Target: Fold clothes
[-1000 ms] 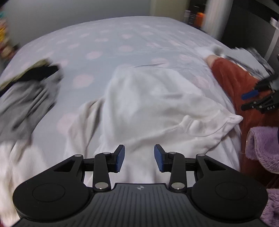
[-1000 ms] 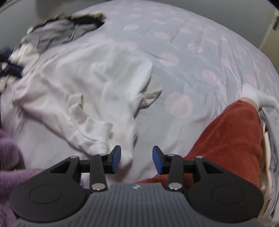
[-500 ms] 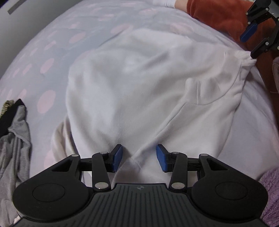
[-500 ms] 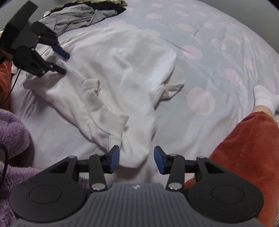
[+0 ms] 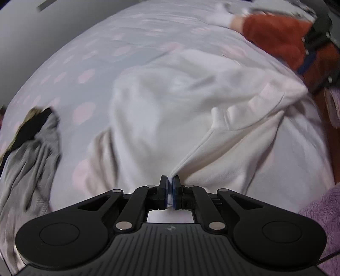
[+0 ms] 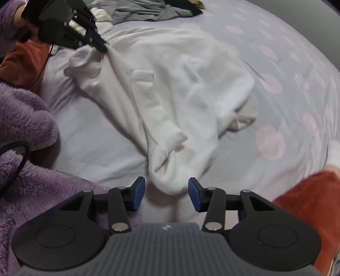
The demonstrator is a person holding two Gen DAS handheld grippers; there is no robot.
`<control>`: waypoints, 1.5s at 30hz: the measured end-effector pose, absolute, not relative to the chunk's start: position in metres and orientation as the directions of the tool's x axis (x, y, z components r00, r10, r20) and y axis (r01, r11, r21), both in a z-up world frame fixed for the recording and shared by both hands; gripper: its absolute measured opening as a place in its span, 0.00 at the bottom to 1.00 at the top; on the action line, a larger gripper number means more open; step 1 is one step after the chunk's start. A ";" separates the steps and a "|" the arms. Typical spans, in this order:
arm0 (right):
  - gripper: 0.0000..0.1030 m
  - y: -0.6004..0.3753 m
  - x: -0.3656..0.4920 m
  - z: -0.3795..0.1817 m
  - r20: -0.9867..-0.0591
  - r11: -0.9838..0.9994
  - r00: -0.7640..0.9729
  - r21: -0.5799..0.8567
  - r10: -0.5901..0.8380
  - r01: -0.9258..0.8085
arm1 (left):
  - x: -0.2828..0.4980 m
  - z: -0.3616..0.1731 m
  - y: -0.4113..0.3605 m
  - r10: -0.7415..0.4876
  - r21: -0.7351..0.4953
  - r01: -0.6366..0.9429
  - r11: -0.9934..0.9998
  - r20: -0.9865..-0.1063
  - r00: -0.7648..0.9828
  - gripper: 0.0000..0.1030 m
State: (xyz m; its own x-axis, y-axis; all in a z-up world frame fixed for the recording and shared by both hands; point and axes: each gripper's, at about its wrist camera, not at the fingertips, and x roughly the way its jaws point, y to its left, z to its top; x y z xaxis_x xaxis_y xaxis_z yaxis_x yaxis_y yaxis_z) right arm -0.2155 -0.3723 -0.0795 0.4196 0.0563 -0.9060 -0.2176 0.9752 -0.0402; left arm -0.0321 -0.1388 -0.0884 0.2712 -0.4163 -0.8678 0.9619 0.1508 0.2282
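A white sweatshirt [image 5: 180,110] lies crumpled on the bed. My left gripper [image 5: 170,189] is shut on a pinch of its fabric at the near edge; it also shows at the upper left of the right wrist view [image 6: 103,47], pulling the cloth. The sweatshirt [image 6: 174,85] spreads across the right wrist view, and its cuffed sleeve end [image 6: 170,180] lies between the blue pads of my open right gripper [image 6: 166,194], not clamped. The right gripper also shows at the right edge of the left wrist view [image 5: 308,61].
The bed has a grey sheet with pink dots [image 5: 85,76]. A grey and black pile of clothes [image 5: 27,144] lies to the left, also seen at the top of the right wrist view [image 6: 148,8]. A purple fleece sleeve [image 6: 25,118] and rust-red trouser legs [image 5: 274,31] border the bed.
My left gripper has closed on the sweatshirt's near edge and the fabric now pulls taut. My right gripper has moved onto the sleeve end, still open.
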 end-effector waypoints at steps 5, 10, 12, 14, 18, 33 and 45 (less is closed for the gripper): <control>0.47 -0.367 -0.203 -0.080 -0.894 0.964 0.441 -0.046 0.076 -0.260 | -0.014 -0.076 -0.114 -0.394 0.244 0.930 0.275 -0.854 0.340 0.02; 0.47 -0.356 -0.193 -0.084 -0.885 0.962 0.460 -0.063 0.068 -0.264 | -0.004 -0.074 -0.100 -0.388 0.224 0.918 0.328 -0.854 0.347 0.02; 0.47 -0.349 -0.192 -0.085 -0.883 0.968 0.460 -0.029 0.092 -0.249 | -0.004 -0.075 -0.097 -0.387 0.219 0.915 0.338 -0.854 0.347 0.02; 0.46 -0.340 -0.193 -0.086 -0.884 0.970 0.452 0.010 0.123 -0.244 | -0.005 -0.075 -0.096 -0.390 0.212 0.914 0.345 -0.854 0.345 0.02; 0.42 -0.335 -0.185 -0.100 -0.898 0.979 0.426 0.019 0.107 -0.205 | -0.002 -0.079 -0.095 -0.395 0.193 0.911 0.364 -0.854 0.338 0.02; 0.11 -0.358 -0.161 -0.132 -0.925 0.999 0.381 0.011 -0.003 0.034 | 0.001 -0.076 -0.085 -0.421 0.153 0.895 0.419 -0.840 0.341 0.02; 0.08 -0.379 -0.189 0.004 -0.608 0.949 0.729 -0.186 -0.315 0.254 | -0.016 0.021 -0.084 -0.574 0.220 0.847 0.484 -0.651 0.496 0.02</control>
State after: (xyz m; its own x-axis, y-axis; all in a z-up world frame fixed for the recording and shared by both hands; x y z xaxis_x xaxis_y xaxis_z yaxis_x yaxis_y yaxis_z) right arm -0.1888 -0.3786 0.0043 0.7289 -0.3147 -0.6080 0.2543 0.9490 -0.1863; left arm -0.0161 -0.0841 0.0209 0.4963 -0.5741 -0.6512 0.8473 0.4836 0.2195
